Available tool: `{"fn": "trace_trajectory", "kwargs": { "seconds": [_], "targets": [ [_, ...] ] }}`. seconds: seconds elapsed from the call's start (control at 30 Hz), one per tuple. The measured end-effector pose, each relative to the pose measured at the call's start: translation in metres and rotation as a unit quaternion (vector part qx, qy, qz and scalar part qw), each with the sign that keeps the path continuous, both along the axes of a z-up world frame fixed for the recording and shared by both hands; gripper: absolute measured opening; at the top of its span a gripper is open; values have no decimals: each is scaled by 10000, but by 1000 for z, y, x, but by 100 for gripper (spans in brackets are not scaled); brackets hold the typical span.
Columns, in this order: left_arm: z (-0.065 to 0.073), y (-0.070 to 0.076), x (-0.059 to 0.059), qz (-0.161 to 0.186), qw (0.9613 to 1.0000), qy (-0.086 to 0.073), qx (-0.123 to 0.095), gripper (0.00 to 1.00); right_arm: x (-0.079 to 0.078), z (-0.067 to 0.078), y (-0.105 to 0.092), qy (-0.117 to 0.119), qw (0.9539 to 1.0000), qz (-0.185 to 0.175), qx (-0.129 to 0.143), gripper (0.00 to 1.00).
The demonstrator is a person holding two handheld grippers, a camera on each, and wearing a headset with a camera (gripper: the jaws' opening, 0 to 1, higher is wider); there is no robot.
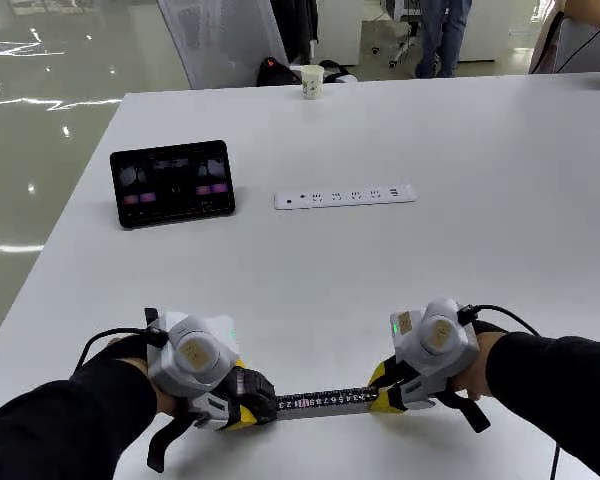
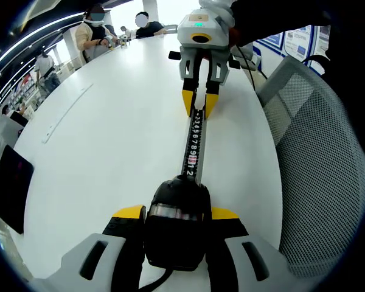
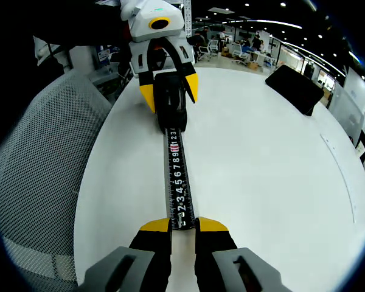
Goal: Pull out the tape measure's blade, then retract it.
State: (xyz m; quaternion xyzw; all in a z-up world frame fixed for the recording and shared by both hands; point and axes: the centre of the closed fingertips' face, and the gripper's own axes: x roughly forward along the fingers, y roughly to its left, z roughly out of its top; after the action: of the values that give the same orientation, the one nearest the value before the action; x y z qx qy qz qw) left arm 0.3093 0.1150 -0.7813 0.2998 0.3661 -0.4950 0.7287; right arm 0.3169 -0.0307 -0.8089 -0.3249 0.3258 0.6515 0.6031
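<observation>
Near the tabletop's [image 1: 380, 260] front edge, our left gripper [image 1: 235, 405] clamps the tape measure [image 2: 176, 231]. Our right gripper [image 3: 184, 225] pinches the tip of the partly extended blade [image 3: 176, 176]. If that pinch slips, the blade could snap back.

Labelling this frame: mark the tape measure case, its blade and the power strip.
tape measure case [image 2: 176, 222]: left gripper view, top of the black housing.
blade [image 3: 178, 182]: right gripper view, middle of the numbered strip.
power strip [image 1: 345, 197]: head view, centre of its white body.
</observation>
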Motion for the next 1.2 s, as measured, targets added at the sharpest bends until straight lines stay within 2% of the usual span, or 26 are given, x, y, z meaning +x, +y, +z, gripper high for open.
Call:
{"fn": "trace_trajectory", "kwargs": {
  "seconds": [1.2],
  "targets": [
    [-2,0,2,14,10000,16,9,33,0,4,-21,30,9999,-116,-25,11]
  ]
}}
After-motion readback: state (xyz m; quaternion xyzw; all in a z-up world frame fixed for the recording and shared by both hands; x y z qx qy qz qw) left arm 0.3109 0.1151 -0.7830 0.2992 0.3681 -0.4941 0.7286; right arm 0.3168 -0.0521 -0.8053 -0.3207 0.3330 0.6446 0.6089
